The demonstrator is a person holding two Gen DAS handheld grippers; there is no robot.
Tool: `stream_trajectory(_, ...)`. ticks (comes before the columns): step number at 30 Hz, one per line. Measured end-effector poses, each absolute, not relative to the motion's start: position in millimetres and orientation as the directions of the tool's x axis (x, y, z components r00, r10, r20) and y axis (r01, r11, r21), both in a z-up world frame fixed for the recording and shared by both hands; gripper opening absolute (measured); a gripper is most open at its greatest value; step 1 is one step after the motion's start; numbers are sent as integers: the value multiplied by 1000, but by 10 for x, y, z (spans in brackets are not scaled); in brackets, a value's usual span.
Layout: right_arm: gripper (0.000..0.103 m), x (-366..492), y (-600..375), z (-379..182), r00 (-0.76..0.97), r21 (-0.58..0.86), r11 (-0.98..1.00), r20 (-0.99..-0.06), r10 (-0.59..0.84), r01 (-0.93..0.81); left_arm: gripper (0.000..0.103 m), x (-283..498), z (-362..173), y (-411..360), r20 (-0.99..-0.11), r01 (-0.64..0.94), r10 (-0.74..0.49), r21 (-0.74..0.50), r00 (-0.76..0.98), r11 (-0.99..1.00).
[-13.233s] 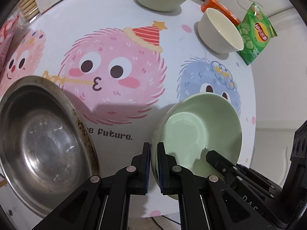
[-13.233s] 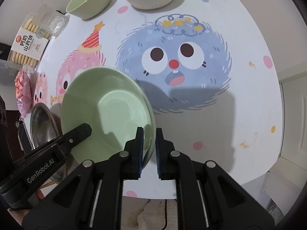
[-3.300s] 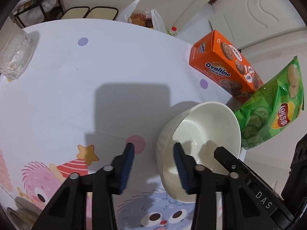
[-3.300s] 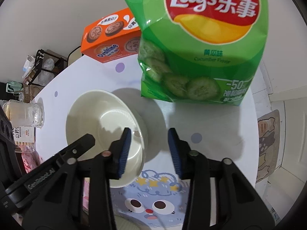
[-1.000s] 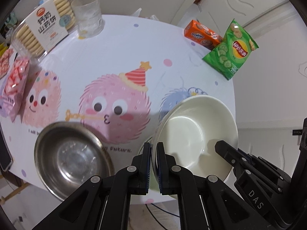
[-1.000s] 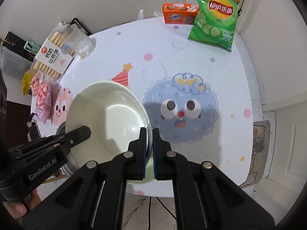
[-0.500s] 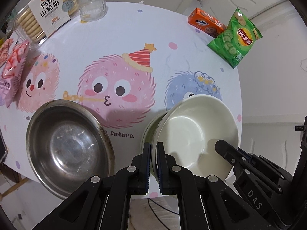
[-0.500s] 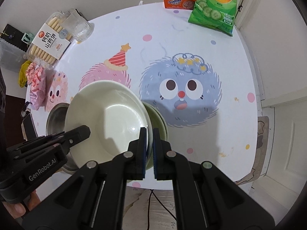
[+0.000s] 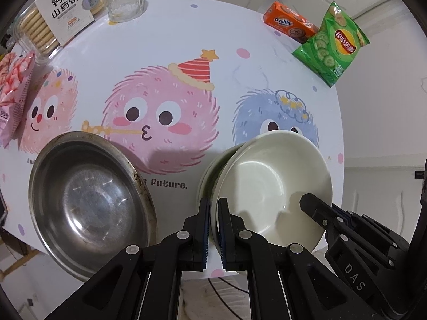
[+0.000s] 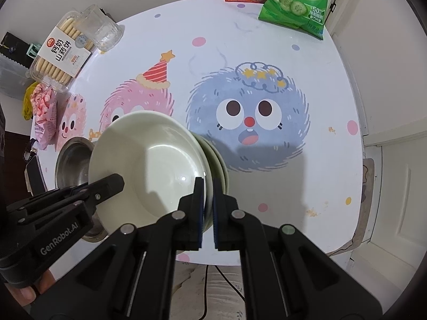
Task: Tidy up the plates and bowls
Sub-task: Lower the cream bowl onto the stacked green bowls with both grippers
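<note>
Left wrist view: the left gripper (image 9: 212,229) has its jaws pinched tight on the near rim of the cream bowl (image 9: 272,189), which sits tilted over the green bowls (image 9: 210,170) at the bench's (image 9: 173,53) front edge. A steel basin (image 9: 88,202) lies just beside them to the left. A chip bag (image 9: 333,45) and orange box (image 9: 288,22) stand at the far side.

Right wrist view: the right gripper (image 10: 209,210) clamps the opposite rim of the cream bowl (image 10: 152,165), jaws nearly closed on it. The green bowls (image 10: 220,160) peek out beneath at its right. The left gripper (image 10: 80,194) reaches in from the left.
</note>
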State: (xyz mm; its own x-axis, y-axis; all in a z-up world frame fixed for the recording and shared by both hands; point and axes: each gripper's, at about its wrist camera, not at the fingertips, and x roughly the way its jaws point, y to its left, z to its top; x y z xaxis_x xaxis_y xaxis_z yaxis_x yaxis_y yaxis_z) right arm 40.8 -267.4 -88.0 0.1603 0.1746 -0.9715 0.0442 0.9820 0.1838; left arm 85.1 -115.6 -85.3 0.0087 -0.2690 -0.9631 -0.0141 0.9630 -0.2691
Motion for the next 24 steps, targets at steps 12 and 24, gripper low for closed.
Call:
stream_trajectory(12, 7, 407, -2631, -921, 168, 135, 991, -977, 131, 13, 5, 863, -948, -1160, -957, -30, -288, -288, -13, 957)
stream_trajectory(24, 7, 423, -2617, -923, 146, 96, 995, -985, 94, 11, 17, 850, -974, -1183, -949, -38, -314, -312, -39, 949)
